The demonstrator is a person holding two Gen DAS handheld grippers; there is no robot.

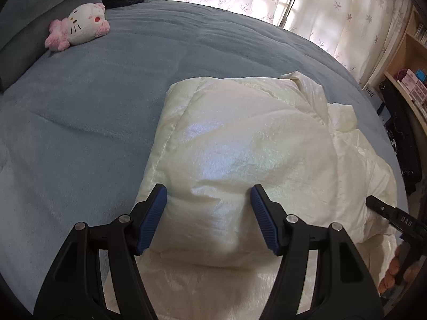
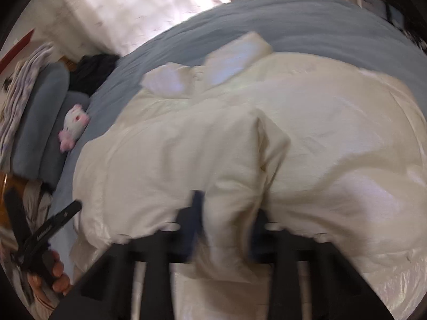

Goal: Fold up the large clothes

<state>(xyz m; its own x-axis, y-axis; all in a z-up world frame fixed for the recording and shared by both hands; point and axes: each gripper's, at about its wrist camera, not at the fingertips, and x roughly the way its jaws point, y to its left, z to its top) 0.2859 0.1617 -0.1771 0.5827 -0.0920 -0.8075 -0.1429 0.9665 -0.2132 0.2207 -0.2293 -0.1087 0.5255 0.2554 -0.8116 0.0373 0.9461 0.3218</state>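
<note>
Fabric fills both views: a cream puffy jacket (image 1: 240,146) lies on a blue bed (image 1: 93,93), bulky and glossy, already doubled into a thick pad. The left gripper (image 1: 209,200) hovers over the near edge of that pad with its fingers (image 1: 154,221) spread wide and nothing between them; the padded bulge sits just ahead of and between the blue tips, so the gap looks sized to take a thick layer rather than a thin hem. The right gripper (image 2: 224,213) is blurred, but its fingers (image 2: 196,208) appear clenched on a raised ridge of the jacket (image 2: 234,160), which stands up between them like a pinched fold; gathering it that way probably gives a firm hold on slippery, springy stuffing. Beyond the right fingers two pale flaps (image 2: 234,58) lie at the far edge of the jacket, perhaps cuffs or a collar, too soft in focus to say. Well beyond the left fingers, off to their left, a pink and white plush toy (image 1: 80,26) rests on the bed near grey pillows (image 1: 32,26), apart from the work. Curtains (image 1: 293,5) hang behind the bed, and shelves (image 1: 411,61) stand far to the right of the left fingers. My guess is the folding is partway done, with one side gathered.
</note>
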